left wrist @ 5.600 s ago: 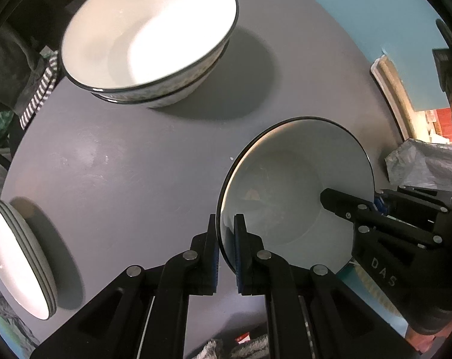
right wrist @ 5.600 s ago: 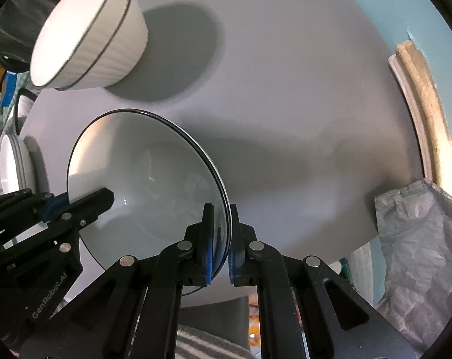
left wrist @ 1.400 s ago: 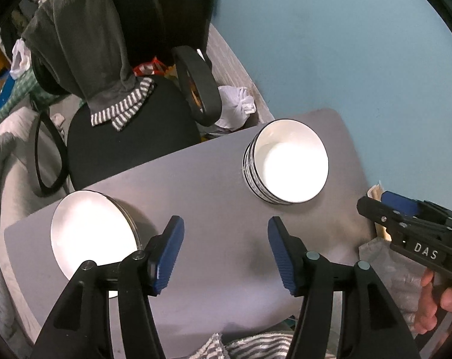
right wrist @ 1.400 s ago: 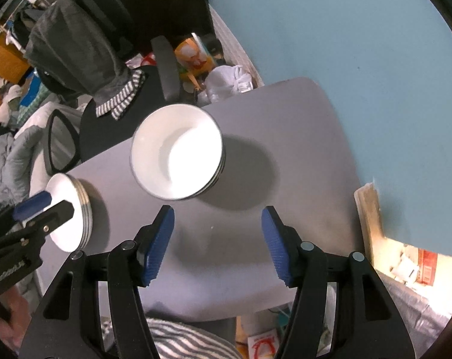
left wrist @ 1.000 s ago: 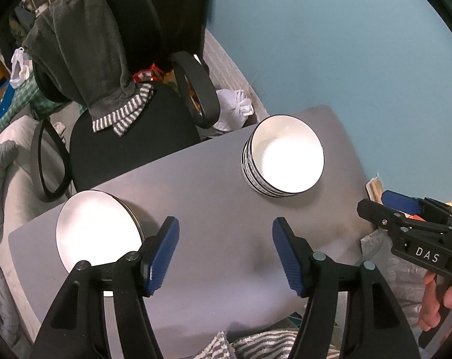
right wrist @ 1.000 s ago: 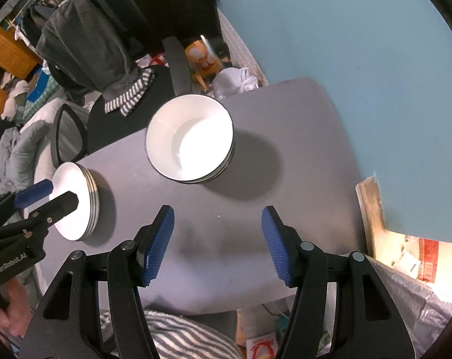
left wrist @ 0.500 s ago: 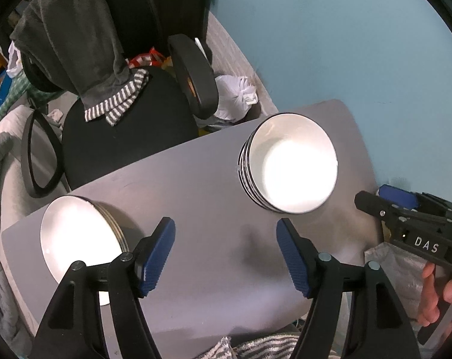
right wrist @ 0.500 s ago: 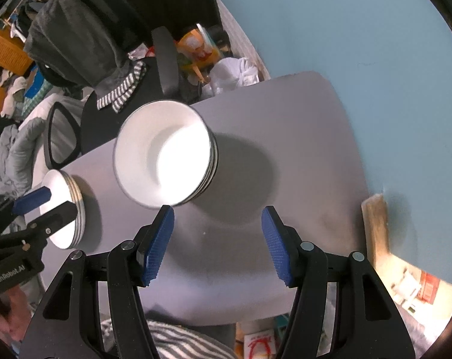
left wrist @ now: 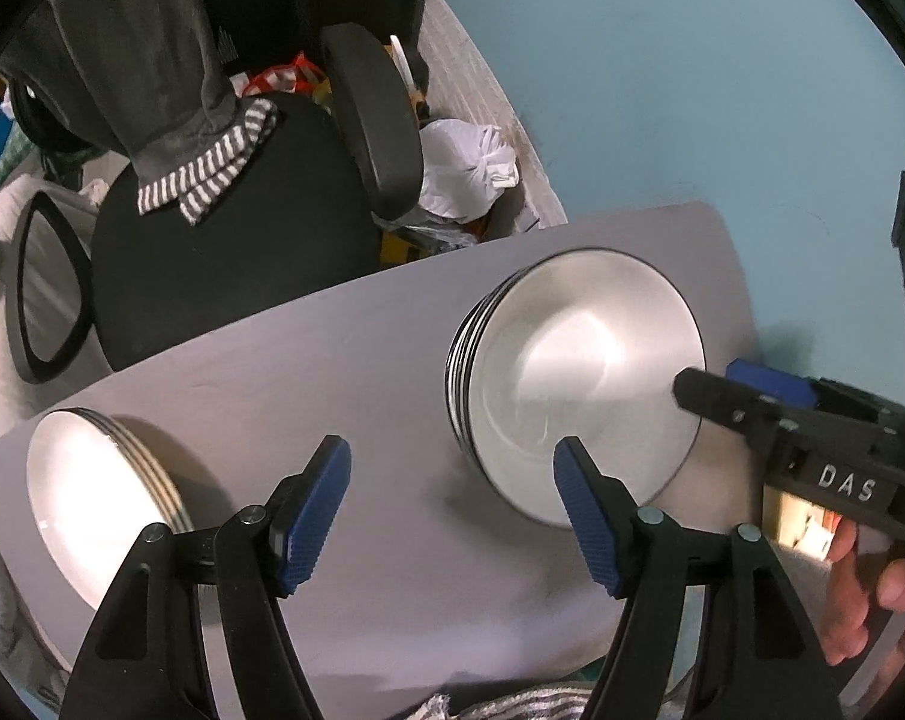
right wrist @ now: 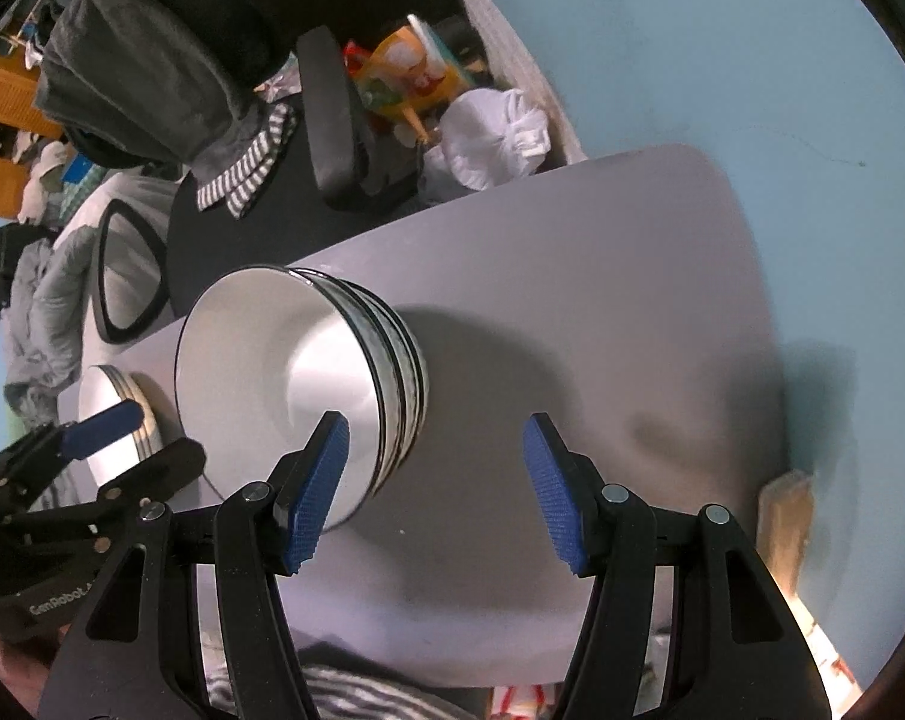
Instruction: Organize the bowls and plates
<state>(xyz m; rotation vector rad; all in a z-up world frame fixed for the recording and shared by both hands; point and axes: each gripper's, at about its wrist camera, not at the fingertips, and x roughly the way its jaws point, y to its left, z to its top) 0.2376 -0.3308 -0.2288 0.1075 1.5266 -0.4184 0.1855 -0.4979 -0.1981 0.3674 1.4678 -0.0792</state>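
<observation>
Both grippers empty with fingers spread: bowl stack (left wrist: 578, 384) sits far-right on the counter (left wrist: 356, 360), just ahead-right of left gripper (left wrist: 452, 510), ahead-left of right gripper (right wrist: 437, 489); plate stack (left wrist: 92, 498) far left, nearer the left one.

Dim, soft shadows, fisheye-warped edges

One grey table top (left wrist: 344, 360) carries two stacks of white dishes. The stack of black-rimmed white bowls (left wrist: 578, 384), right of centre in the left wrist view, shows about four rims, though blur hinders an exact count. The stack of white plates (left wrist: 92, 498), at lower left, shows about four edges. One black office chair (left wrist: 236, 252) stands at upper left.
</observation>
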